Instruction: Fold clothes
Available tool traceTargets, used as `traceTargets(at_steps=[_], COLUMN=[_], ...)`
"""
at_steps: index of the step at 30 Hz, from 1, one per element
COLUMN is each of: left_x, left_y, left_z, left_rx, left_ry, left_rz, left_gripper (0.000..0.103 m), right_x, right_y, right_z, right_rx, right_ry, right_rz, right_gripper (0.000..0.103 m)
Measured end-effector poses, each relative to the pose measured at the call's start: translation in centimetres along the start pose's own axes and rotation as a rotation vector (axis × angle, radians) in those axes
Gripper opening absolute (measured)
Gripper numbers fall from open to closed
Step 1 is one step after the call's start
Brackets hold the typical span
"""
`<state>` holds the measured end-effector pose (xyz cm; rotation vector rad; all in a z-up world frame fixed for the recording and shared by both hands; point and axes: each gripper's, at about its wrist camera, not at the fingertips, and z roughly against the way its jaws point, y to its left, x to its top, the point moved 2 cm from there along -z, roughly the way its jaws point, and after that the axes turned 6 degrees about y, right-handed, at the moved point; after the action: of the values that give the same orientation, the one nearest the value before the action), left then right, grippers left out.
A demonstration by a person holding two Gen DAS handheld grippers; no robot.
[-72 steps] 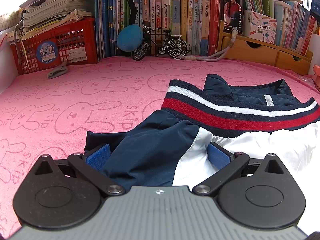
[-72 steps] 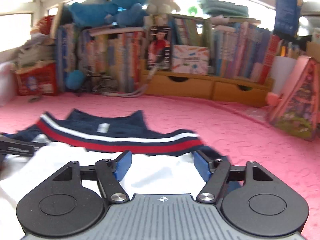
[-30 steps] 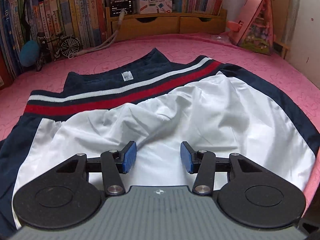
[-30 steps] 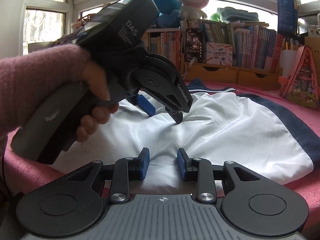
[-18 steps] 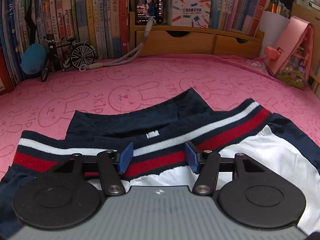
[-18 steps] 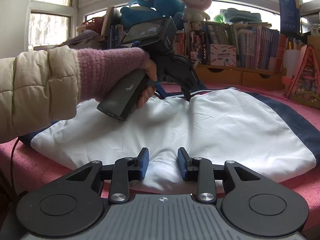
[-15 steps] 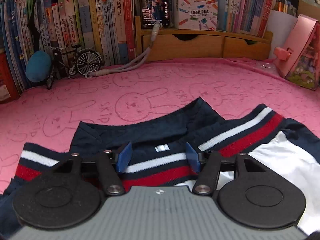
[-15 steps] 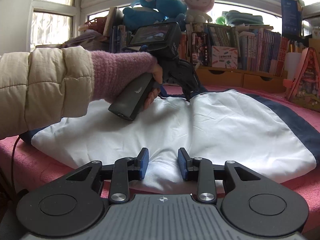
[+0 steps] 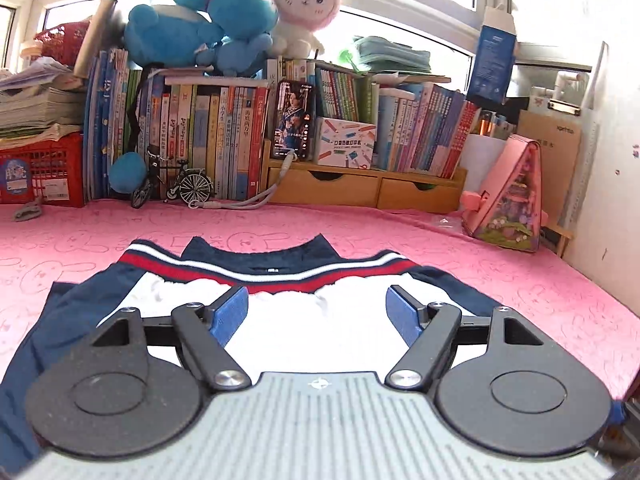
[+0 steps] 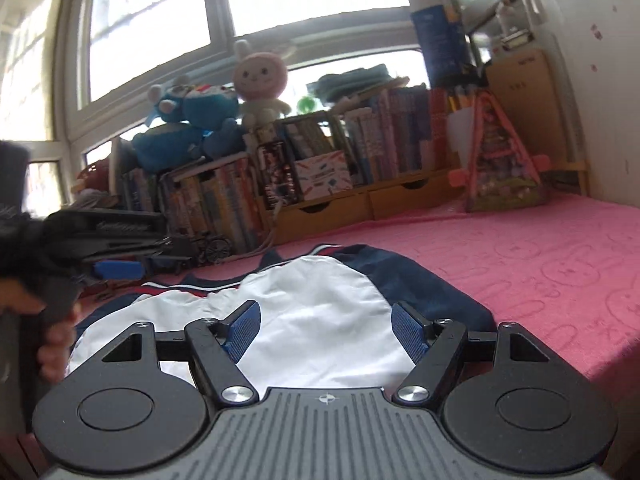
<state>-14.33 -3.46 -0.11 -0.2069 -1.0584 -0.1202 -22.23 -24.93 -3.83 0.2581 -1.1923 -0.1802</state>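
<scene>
Here one jacket [image 9: 304,328] lies just ahead of both grippers. The left gripper [image 9: 318,314] and right gripper [image 10: 326,326] have just been opening, jaws apart, nothing clamped. Two plush toys [image 9: 256,20] sit far ahead.

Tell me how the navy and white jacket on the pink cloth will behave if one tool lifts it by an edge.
The jacket will probably hang limp and drape: its white panel already lies in soft wrinkles. It looks thin and flat, so likely light. Its smooth fabric may slide over the pink cloth when pushed, bunching rather than keeping shape.
</scene>
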Motion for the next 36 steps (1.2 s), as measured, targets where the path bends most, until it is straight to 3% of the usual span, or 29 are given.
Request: traceTargets(at_steps=[5,6,11,15,24,28,32,33,36], left_x=[-3.8,-4.2,-6.1,-6.9,-7.3,-7.4,-7.5,-7.5,-7.6], left_y=[-1.7,-1.7,-0.7,-1.4,-1.8,-1.9,-1.9,-1.9,-1.8], left_z=[1.9,1.8,-0.1,-0.1,0.0,0.0,0.0,0.0,0.1], left_rx=[0.011,0.004,0.009,0.042,0.048,0.05,0.046,0.043,0.032], left_ry=[0.06,0.083,0.18,0.153,0.132,0.129,0.126,0.124,0.12], left_rz=[0.003,0.01,0.092,0.016,-0.015,-0.03,-0.032,-0.035,-0.045], left_gripper=[0.054,0.053,0.04,0.04,0.041,0.041,0.041,0.041,0.042], right_x=[-0.4,-0.5,-1.3,-1.5,-0.4,0.4,1.0,1.1,1.5], right_y=[-2.5,-2.8,-3.5,-3.6,-4.1,-4.4,-4.9,-5.1,-5.7], right_z=[-0.2,-0.1,-0.1,-0.6,-4.1,-5.7,-6.8,-7.1,-8.0], right_rx=[-0.12,-0.135,-0.157,-0.153,-0.109,-0.042,0.032,0.041,0.045], right_ry=[0.032,0.04,0.083,0.097,0.133,0.143,0.158,0.159,0.168], right_rz=[-0.051,-0.061,-0.141,-0.183,-0.231,-0.272,-0.339,-0.351,-0.374], right_gripper=[0.073,0.073,0.073,0.073,0.075,0.083,0.084,0.083,0.068])
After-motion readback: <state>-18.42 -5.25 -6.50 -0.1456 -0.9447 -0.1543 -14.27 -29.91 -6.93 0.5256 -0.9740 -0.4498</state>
